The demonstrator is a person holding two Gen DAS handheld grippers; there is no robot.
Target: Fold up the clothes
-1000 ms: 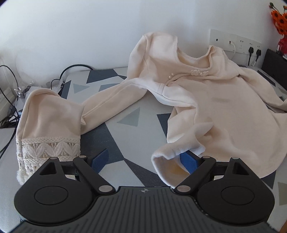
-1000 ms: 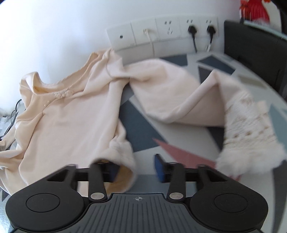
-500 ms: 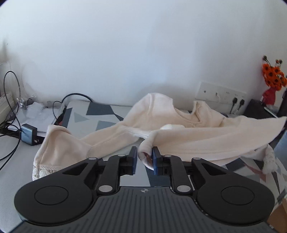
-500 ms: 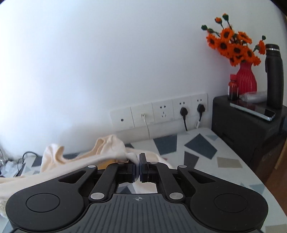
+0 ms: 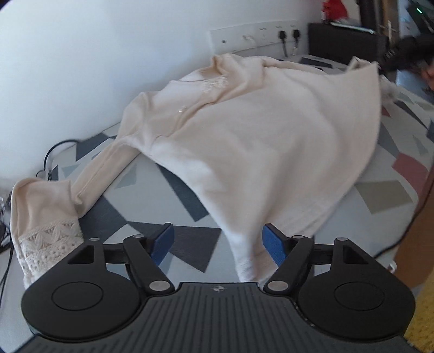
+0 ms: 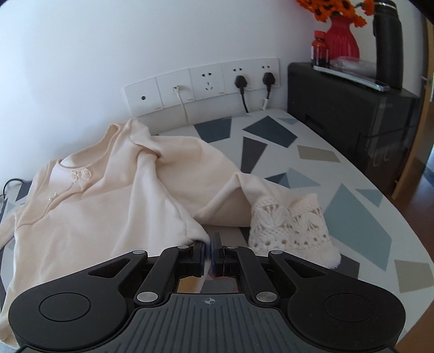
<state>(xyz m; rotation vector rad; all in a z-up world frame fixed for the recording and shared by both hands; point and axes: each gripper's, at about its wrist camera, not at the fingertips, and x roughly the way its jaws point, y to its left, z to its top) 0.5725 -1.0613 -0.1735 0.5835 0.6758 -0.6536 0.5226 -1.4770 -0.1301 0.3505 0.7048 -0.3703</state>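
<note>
Since half a second earlier, the cream top (image 5: 244,141) had been brought back down and spread over the patterned table (image 5: 173,190). The left gripper (image 5: 218,243) was opening, a hem corner lying loose between its jaws. The right gripper (image 6: 208,251) was clamped on the hem's other corner.

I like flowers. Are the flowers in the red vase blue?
No, the flowers in the vase are orange.
</note>
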